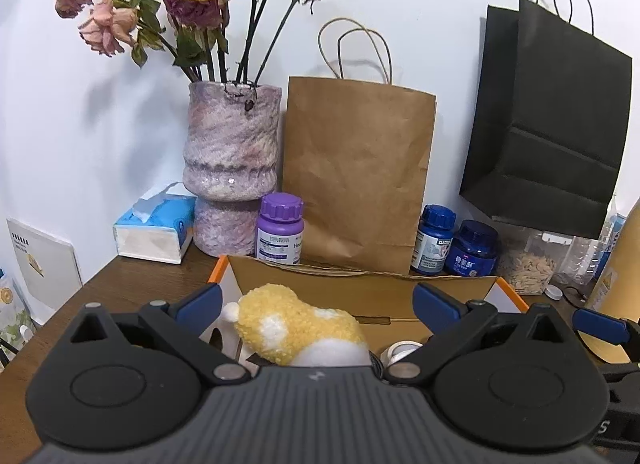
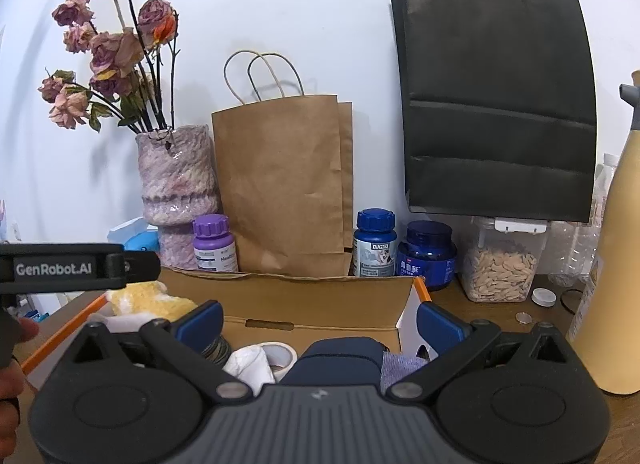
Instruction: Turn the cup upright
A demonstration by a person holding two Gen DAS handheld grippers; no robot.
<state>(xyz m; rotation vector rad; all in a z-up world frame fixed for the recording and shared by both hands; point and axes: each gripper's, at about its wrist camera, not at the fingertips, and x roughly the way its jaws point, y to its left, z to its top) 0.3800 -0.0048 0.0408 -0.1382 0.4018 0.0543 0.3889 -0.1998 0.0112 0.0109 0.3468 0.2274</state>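
Inspecting both wrist views, no cup can be identified with certainty. The likeliest candidate is a dark blue rounded body (image 2: 340, 356) lying in the open cardboard box (image 2: 288, 292), directly ahead of and below the right gripper (image 2: 320, 322), roughly centred between its jaws. Only its upper curve shows, so its long axis, and whether its mouth faces down or sideways, cannot be told.

Beside it in the box sit a tape roll (image 2: 280, 356) and a white cloth (image 2: 250, 364).

The right gripper's jaws stand fully apart, holding and touching nothing visible.

The left gripper (image 1: 318, 302) is likewise spread wide and empty. It hovers over the box's left end, above a yellow plush toy (image 1: 296, 328), with no contact visible.

Judgement: the right hand is the nearer to the blue body, which lies on its line of approach. A descent into the box would be required, with the tape roll and cloth crowding the left jaw's path.
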